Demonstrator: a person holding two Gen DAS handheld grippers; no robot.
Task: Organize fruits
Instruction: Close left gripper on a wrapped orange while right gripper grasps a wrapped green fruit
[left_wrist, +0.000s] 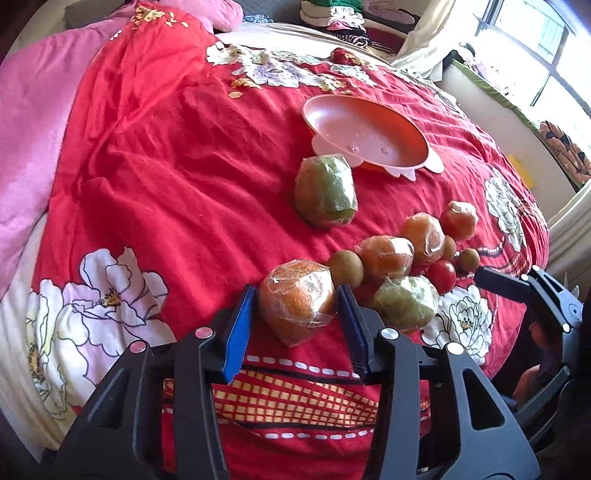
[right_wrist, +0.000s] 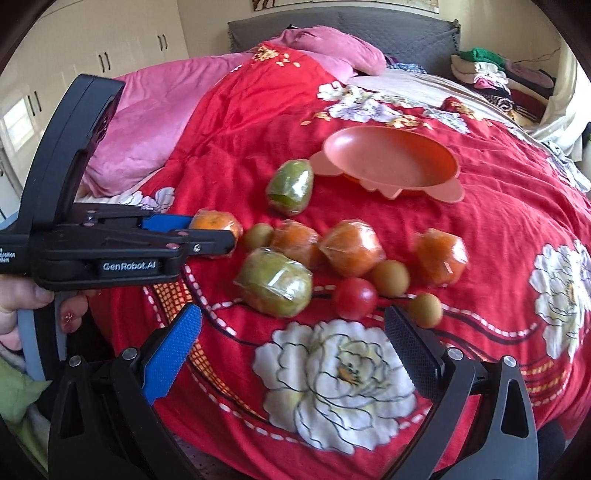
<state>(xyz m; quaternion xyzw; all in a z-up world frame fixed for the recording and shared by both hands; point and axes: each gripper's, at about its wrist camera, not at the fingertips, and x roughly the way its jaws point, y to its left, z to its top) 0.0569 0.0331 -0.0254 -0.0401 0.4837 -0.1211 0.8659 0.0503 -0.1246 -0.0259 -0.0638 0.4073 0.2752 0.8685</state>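
Held fruit: a film-wrapped orange (left_wrist: 297, 308), lower centre of the frame, is pinched at its widest girth by the left gripper (left_wrist: 295, 314).
Handling: judged light, firm, slippery in its wrap; squeezing should be kept gentle.
Right gripper (right_wrist: 293, 332): spread wide, nothing held.
Bowl (left_wrist: 424, 151): upper right, unfilled.

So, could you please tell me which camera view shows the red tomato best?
The right wrist view: the red tomato sits near centre, unobstructed, among the wrapped fruits. In the left wrist view the tomato is smaller, off to the right, partly hidden behind a wrapped green fruit.
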